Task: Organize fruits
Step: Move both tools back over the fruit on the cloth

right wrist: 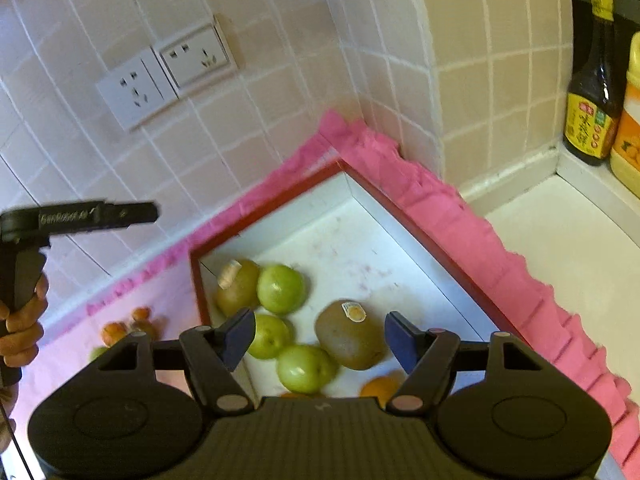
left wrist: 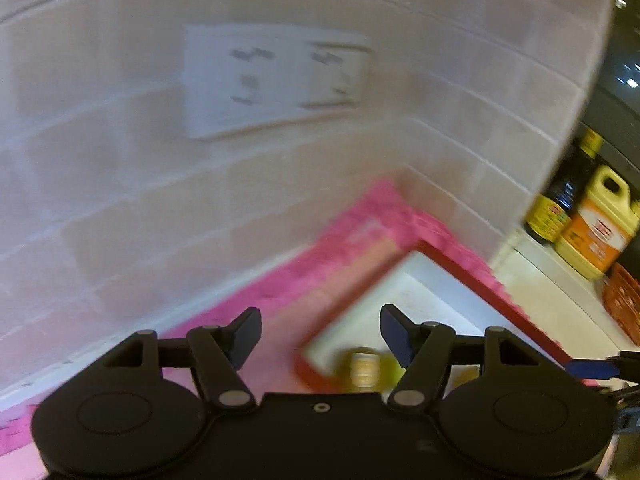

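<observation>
**Clerk:** Entry one, the largest item?

**Me:** Pink frilled cloth mat on the counter, tucked into the tiled corner. On it, the red-rimmed white shallow tray.

**Clerk:** Contents?

**Me:** Two brown fuzzy kiwis, one with a round sticker at the tray's centre, the other at its 9 o'clock wall. Three smooth green round fruits, touching in a cluster between them. One small orange citrus at 6 o'clock, partly hidden by my own body.

**Clerk:** Outstanding stock?

**Me:** Small orange fruits loose on the mat, at 9 o'clock outside the tray.

**Clerk:** Claws?

**Me:** My right claw is spread, pinching nothing, hanging above the sticker kiwi. My left claw is likewise spread and empty; its view is blurred.

**Clerk:** Handling note?

**Me:** I judge the left claw should collect the loose fruits next: come down over one orange, pads either side, close gently, and set it in the bare 12 o'clock corner.
</observation>
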`<state>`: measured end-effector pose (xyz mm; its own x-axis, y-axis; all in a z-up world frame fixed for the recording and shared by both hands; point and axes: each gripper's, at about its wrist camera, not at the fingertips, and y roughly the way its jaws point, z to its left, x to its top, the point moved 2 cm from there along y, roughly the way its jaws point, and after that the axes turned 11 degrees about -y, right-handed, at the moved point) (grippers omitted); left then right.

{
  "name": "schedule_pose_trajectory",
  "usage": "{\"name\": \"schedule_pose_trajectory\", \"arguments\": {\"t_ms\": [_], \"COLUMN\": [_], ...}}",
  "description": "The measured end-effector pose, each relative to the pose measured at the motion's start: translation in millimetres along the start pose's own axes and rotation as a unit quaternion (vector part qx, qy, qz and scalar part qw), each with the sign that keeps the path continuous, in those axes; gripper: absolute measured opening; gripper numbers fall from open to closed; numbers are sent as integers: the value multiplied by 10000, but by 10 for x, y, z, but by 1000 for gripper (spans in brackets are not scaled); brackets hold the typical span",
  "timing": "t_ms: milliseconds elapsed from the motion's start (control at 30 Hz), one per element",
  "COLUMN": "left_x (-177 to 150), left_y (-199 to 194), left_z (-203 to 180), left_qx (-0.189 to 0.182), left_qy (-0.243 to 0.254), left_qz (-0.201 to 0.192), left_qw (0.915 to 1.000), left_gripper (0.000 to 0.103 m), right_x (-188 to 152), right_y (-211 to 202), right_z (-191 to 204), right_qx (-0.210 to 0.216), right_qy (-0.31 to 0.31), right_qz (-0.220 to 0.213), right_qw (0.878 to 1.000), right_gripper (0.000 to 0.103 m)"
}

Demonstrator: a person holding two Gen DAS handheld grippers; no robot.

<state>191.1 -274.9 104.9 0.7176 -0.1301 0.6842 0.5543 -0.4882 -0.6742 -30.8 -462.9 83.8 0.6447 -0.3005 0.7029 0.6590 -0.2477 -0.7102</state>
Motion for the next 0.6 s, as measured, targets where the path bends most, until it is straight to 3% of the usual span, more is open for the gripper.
{"name": "schedule_pose_trajectory", "arguments": {"t_ms": [367, 600], "left_x": [39, -258], "left_y": [-697, -1056], "left_z": [1080, 1777], "left_qx": [903, 1410], "left_qy": [-668, -1276], "left_qz": [-476, -522], "left_qw": [9925, 9804], "left_gripper": [78, 80], "right_x": [407, 552], "right_y": [-26, 172], "right_z": [559, 1097], "right_qx": [613, 1179], "right_qy": [-228, -358], "right_qz": [-344, -402], "right_qw": [9973, 9916], "right_gripper": [74, 75]}}
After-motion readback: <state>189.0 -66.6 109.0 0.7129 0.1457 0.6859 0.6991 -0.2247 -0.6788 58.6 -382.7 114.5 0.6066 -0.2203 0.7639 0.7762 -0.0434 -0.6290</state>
